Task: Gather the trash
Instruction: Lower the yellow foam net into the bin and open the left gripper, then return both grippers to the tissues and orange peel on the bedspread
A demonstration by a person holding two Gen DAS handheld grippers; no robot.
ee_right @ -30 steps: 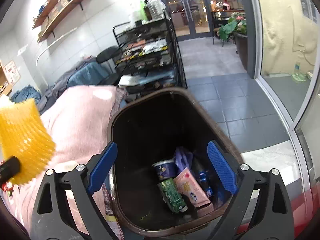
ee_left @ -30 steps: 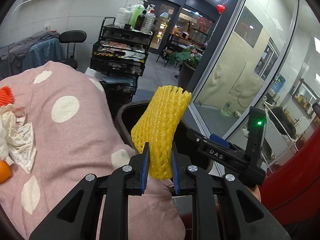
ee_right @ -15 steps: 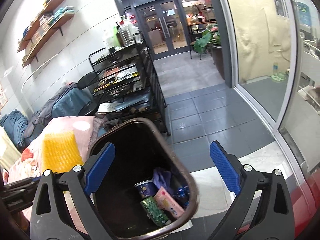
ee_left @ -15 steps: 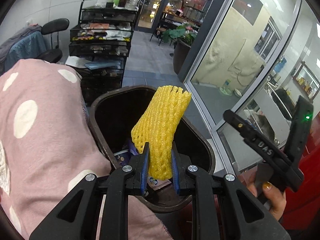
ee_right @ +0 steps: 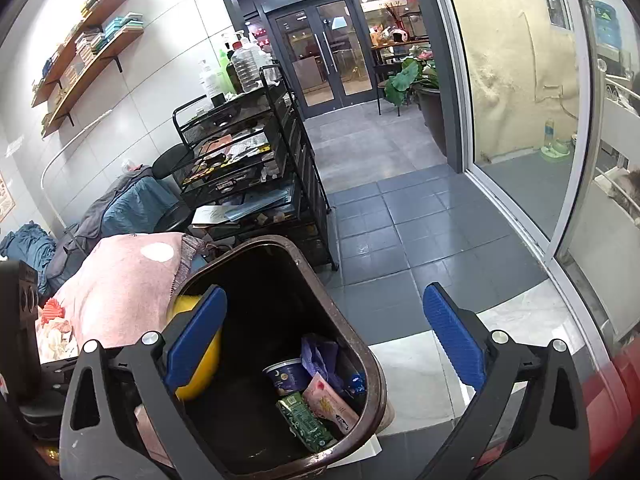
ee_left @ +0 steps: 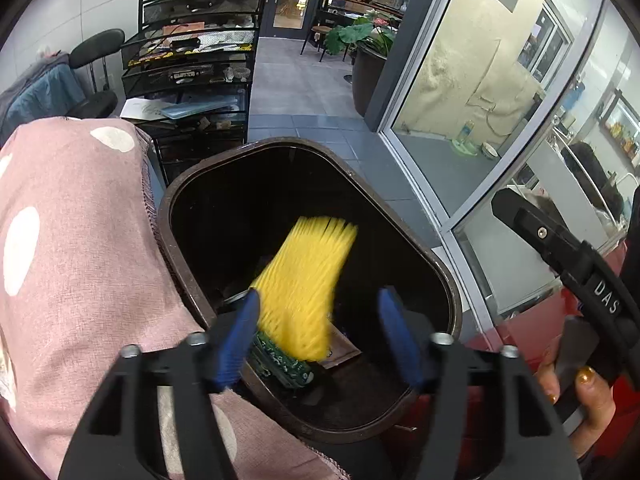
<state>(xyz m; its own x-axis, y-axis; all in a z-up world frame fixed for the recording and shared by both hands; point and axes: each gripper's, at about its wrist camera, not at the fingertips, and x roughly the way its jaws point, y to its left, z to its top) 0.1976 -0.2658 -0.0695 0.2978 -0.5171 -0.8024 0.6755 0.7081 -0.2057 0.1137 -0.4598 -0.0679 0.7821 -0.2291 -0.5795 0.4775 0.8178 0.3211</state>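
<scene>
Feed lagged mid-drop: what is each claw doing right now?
Left claw: just opened, yellow foam net loose between the pads, over the bin.
Right claw: open, empty.

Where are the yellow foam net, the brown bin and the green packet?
Yellow net (ee_left: 304, 288), left wrist view, middle of its blurred body.
Bin (ee_right: 360, 344), right wrist view, right rim.
Green packet (ee_right: 306, 422), right wrist view, its middle.
</scene>
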